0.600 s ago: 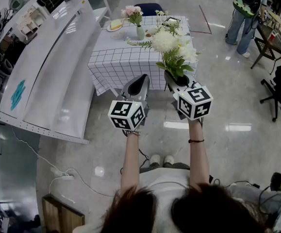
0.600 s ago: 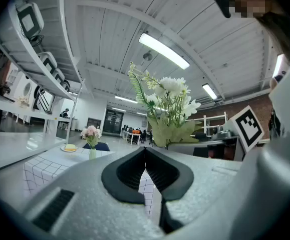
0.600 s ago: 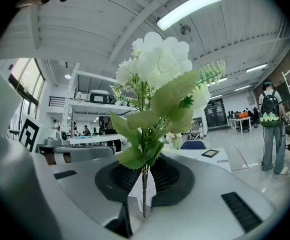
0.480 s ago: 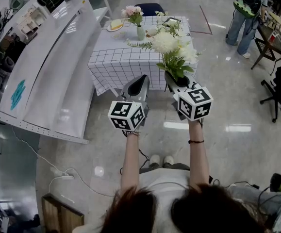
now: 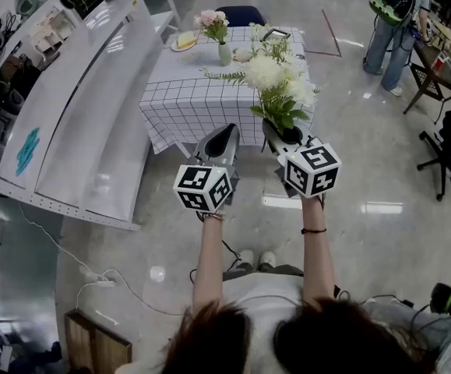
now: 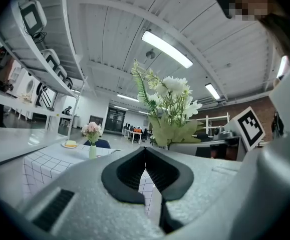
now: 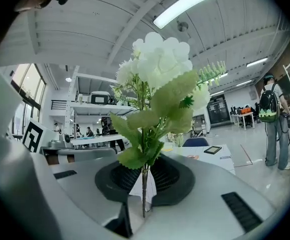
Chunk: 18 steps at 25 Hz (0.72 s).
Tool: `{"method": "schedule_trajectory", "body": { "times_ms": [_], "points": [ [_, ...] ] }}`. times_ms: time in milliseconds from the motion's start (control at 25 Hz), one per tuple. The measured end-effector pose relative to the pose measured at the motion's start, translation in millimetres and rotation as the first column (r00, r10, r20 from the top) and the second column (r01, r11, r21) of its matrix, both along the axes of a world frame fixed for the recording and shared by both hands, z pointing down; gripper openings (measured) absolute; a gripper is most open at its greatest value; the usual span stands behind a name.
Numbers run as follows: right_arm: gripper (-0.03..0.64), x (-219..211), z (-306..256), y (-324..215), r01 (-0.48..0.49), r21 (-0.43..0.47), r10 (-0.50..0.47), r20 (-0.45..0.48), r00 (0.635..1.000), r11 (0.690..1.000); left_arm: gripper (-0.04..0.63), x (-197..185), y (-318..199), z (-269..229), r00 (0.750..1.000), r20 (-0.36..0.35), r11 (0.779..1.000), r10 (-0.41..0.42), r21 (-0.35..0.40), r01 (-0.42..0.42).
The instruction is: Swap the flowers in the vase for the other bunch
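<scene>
Right gripper point(image 7: 145, 174) clenched on the thin stems of the white bunch point(image 7: 157, 79), blooms upright above its jaws. Left gripper point(image 6: 145, 164) pressed together, empty. Vase point(image 5: 224, 52) with pink flowers point(image 5: 212, 20) on the bench point(image 5: 178, 100), well ahead of both grippers. Risks: top-heavy bunch could pivot or slip in so narrow a hold; pulling the pink flowers crookedly could tip the vase.

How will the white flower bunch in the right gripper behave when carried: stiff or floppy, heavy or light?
Probably top-heavy: the white flower bunch carries large blooms above thin stems, so it may sway. Likely light, since the right gripper holds it upright by the stems alone. The narrow stems might twist between the fingers.
</scene>
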State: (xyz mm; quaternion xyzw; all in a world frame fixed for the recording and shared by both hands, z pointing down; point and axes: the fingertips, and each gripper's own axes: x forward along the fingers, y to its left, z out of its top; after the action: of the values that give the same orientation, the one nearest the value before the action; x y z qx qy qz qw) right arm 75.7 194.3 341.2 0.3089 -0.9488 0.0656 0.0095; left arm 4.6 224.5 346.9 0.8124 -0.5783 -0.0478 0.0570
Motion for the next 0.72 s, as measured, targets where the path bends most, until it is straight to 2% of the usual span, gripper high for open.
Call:
{"method": "schedule_trajectory", "body": {
  "times_ms": [400,720],
  "points": [
    [0.052,4.4,0.3,-7.0,0.028,-0.004,-0.028,0.027,0.999,1.000,0.012,3.3,0.8,8.5,0.999,-0.002,0.999,-0.049,-0.002,0.049],
    [0.052,-7.9,4.7,-13.6,0.056,-0.021,-0.055,0.044,0.998,0.998,0.012,-9.5,-2.9,14.1,0.997,0.002,0.996,-0.082,-0.017,0.082]
  ]
}}
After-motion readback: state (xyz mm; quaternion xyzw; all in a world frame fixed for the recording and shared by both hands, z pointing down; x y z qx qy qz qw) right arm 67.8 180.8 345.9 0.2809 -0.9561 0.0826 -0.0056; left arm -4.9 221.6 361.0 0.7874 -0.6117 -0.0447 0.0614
